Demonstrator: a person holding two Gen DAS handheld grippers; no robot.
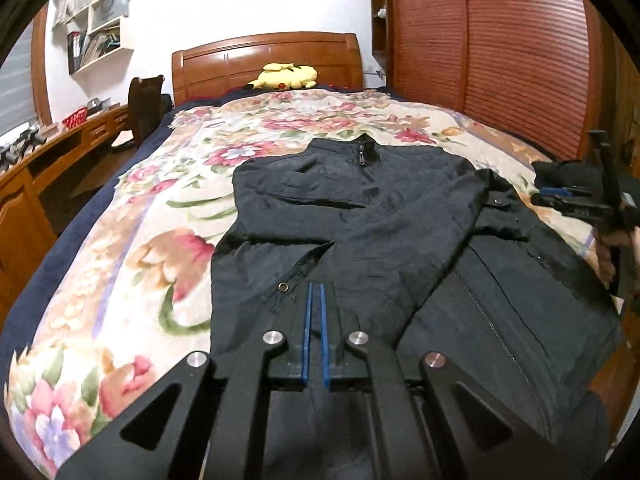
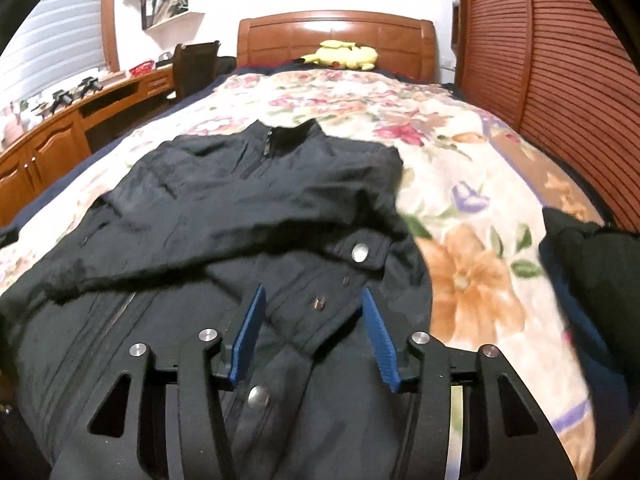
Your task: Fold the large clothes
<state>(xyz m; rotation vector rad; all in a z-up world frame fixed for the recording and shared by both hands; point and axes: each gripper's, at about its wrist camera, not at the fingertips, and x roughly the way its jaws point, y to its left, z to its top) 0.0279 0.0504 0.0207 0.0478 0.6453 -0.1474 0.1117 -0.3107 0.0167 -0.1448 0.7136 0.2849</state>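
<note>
A dark zip-up jacket (image 1: 360,208) (image 2: 240,200) lies face up on the floral bedspread (image 1: 160,220), collar toward the headboard. Both sleeves are folded across its front. My left gripper (image 1: 316,286) hovers over the lower left of the jacket, beside a cuff with a snap (image 1: 283,287). Its blue pads are pressed together and no cloth is pulled up by them. My right gripper (image 2: 313,290) stands open above the jacket's lower right. A strip of cloth runs under the gap, and the pads do not touch it. The other cuff (image 2: 360,254) lies just beyond. In the left wrist view the right gripper (image 1: 538,198) shows at the right edge.
A yellow plush toy (image 1: 286,76) (image 2: 346,56) rests at the wooden headboard. A slatted wooden wardrobe (image 1: 500,60) runs along the right side of the bed. A wooden desk (image 1: 60,148) and a chair (image 1: 146,108) stand on the left. A dark pile of cloth (image 2: 592,272) sits on the bed's right.
</note>
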